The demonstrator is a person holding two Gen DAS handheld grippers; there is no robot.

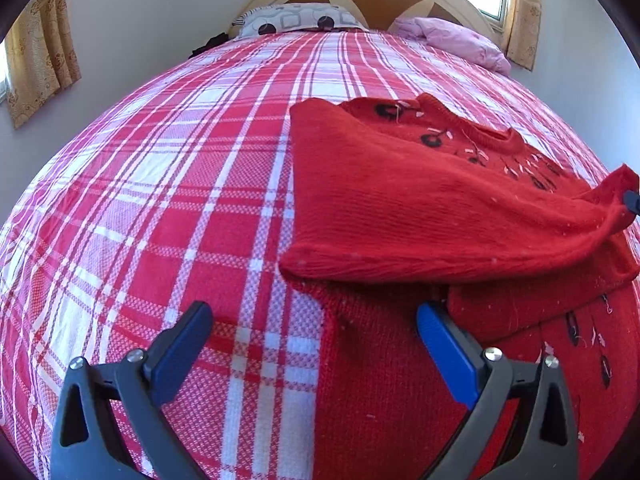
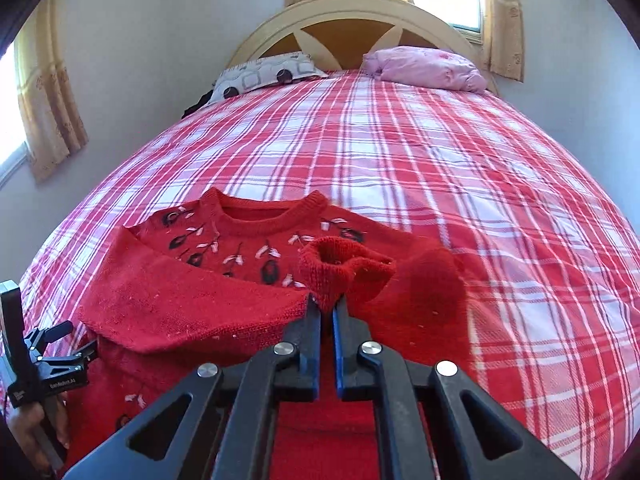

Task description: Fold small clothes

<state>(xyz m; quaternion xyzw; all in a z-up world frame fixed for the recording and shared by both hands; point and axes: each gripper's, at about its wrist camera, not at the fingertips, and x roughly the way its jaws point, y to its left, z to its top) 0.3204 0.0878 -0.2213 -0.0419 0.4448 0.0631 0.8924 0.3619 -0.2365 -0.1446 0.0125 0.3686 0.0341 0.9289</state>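
Note:
A small red knit sweater [image 1: 420, 208] with black and white embroidery lies on the plaid bed, also shown in the right wrist view [image 2: 192, 304]. Its left sleeve is folded across the chest. My left gripper [image 1: 316, 316] is open and empty, low over the sweater's left lower edge. My right gripper [image 2: 327, 306] is shut on the cuff of the right sleeve [image 2: 344, 272] and holds it lifted above the sweater's front. The right gripper's blue tip shows at the far right of the left wrist view [image 1: 632, 202].
The bed [image 2: 440, 152] has a red and white plaid cover. A patterned pillow [image 2: 264, 76] and a pink pillow [image 2: 428, 68] lie by the headboard. Curtained windows are at the left and behind. The left gripper's body and the hand holding it [image 2: 40, 376] show at lower left.

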